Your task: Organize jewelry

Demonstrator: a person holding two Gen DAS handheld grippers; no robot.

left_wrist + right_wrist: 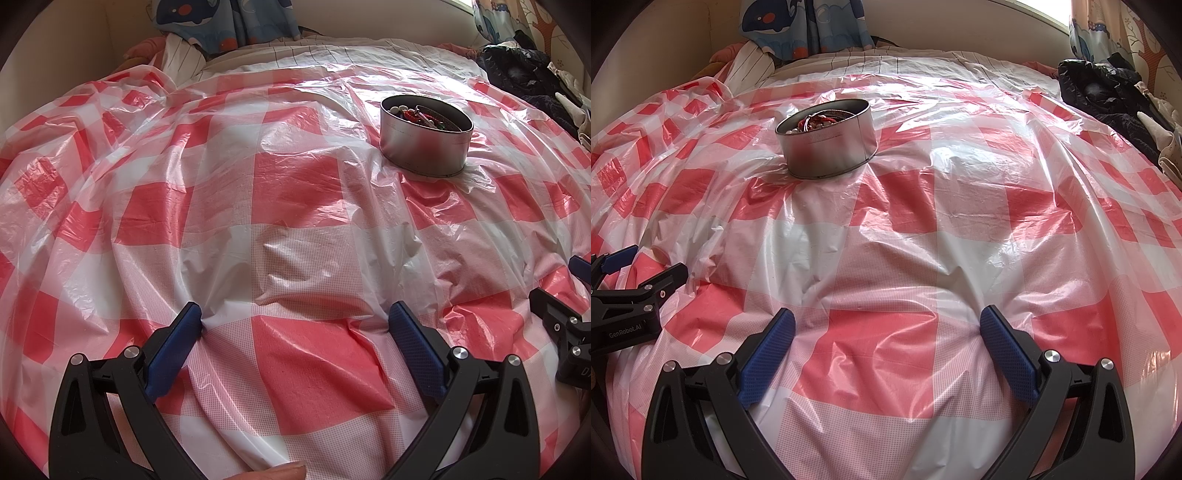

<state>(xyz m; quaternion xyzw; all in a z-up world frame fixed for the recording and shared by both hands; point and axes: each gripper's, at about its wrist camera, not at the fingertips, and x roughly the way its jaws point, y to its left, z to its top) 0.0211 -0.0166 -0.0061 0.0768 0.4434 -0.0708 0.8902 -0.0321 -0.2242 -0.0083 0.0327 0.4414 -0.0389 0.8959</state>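
While both grippers hang low over the bed, I see the round metal tin [426, 134] standing upright on the red-and-white checked plastic sheet [295, 192], at about one o'clock from my left gripper [295, 321] and about eleven o'clock from my right gripper [886, 325]. Jewelry [812, 123] lies heaped inside the tin: pale beads, something red, a few thin metal pieces, too small to sort by kind. I can find no loose piece on the sheet in either view. Both sets of jaws stand wide apart and hold nothing; each gripper is well short of the tin. At three o'clock in the left view, the edge of the right gripper shows beside me. As I judge it, this scene fits two stages: pieces gathered into the tin with the sorting finished, or a full tin waiting to be emptied and laid out. Either way, any reach into it would need a narrow, careful pinch, since the pieces look tangled and the tin sits on soft, slippery plastic that could let it slide.
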